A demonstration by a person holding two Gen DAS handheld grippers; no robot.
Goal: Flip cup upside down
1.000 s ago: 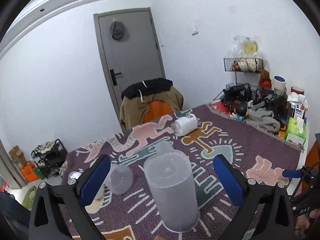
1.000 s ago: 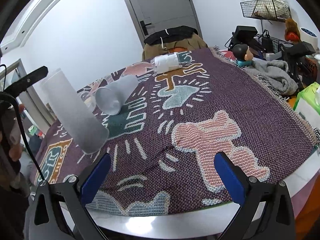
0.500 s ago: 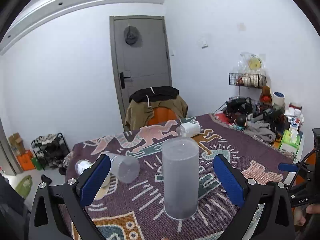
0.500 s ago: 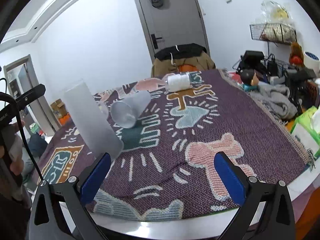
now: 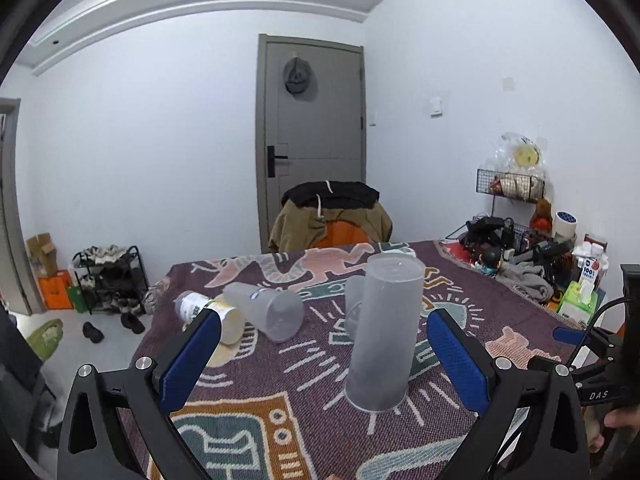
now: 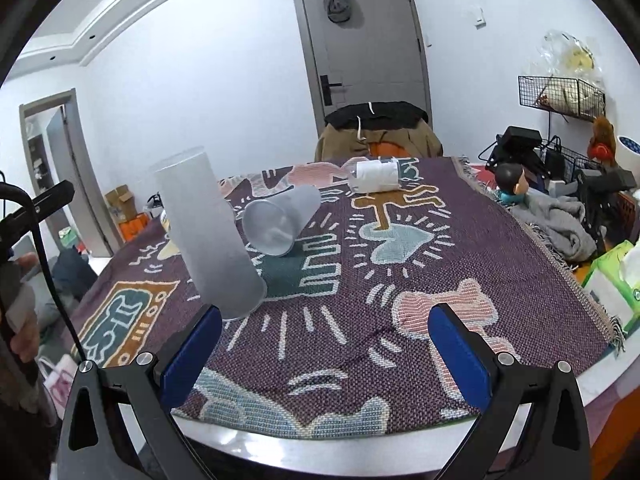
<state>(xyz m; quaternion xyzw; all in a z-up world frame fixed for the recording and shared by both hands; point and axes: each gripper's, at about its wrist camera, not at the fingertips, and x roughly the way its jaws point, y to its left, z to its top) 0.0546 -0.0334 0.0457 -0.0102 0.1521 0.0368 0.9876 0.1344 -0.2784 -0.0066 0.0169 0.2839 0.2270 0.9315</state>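
Observation:
A tall frosted plastic cup (image 5: 383, 334) stands upside down, rim on the patterned cloth; it also shows in the right wrist view (image 6: 208, 236). My left gripper (image 5: 322, 354) is open and empty, its blue pads apart on either side of the cup, drawn back from it. My right gripper (image 6: 324, 356) is open and empty near the table's front edge, to the right of the cup. A shorter frosted cup (image 5: 266, 310) lies on its side behind; it shows in the right wrist view (image 6: 282, 220) with its mouth facing me.
A white-labelled bottle (image 6: 374, 176) lies on its side at the far end of the cloth (image 6: 440, 264). A labelled jar (image 5: 210, 314) lies at the left. Clutter, a grey cloth (image 6: 556, 224) and tissue box (image 6: 612, 280) fill the right side. A draped chair (image 5: 332, 216) stands behind.
My left gripper has pulled back and up from the tall cup, which stays standing upside down. The right gripper has also drawn back and tilted up.

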